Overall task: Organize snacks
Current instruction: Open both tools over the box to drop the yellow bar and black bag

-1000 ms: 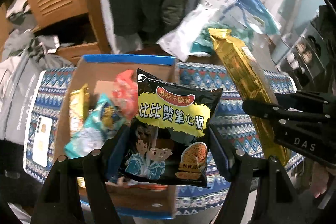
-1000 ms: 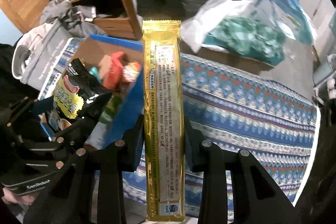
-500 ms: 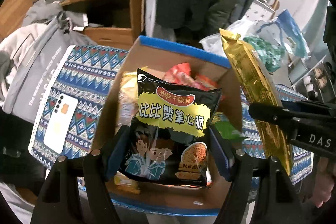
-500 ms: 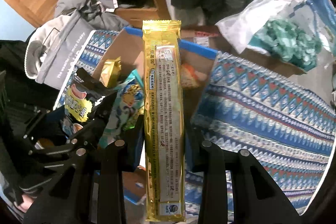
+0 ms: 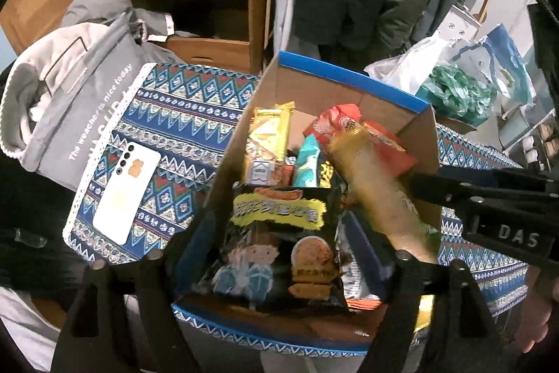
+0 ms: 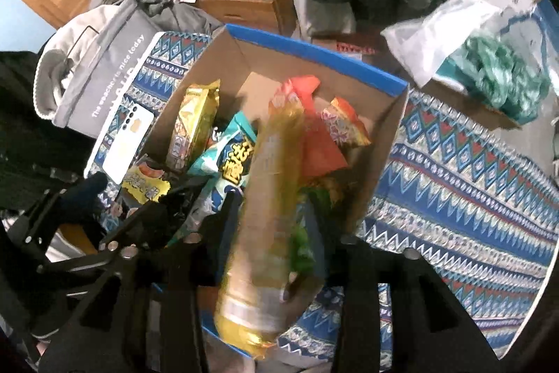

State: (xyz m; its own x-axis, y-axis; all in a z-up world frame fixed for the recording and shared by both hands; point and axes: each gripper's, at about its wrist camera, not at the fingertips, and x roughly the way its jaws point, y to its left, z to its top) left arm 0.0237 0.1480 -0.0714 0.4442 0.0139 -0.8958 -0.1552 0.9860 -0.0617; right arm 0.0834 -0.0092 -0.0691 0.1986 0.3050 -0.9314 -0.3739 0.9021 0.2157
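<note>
A cardboard box with a blue rim [image 5: 349, 77] [image 6: 314, 49] holds several snack packets. My left gripper [image 5: 279, 254] has opened; the black noodle-snack bag [image 5: 279, 240] lies loose between its spread fingers, tilted into the box's near end. It also shows in the right wrist view [image 6: 146, 187]. My right gripper [image 6: 272, 233] is open over the box. The long gold packet [image 6: 269, 198] is blurred and tilted between its fingers, falling into the box; in the left wrist view it [image 5: 380, 191] shows at the box's right side.
The box stands on a blue patterned cloth [image 6: 454, 170]. A white phone [image 5: 127, 194] lies left of it, beside a grey bag [image 5: 70, 93]. A plastic bag with green contents [image 6: 489, 65] is at the back right. A person stands behind.
Both grippers moved over the box and opened. The black bag and the gold packet, held upright before, are now loose and dropping into the box.
</note>
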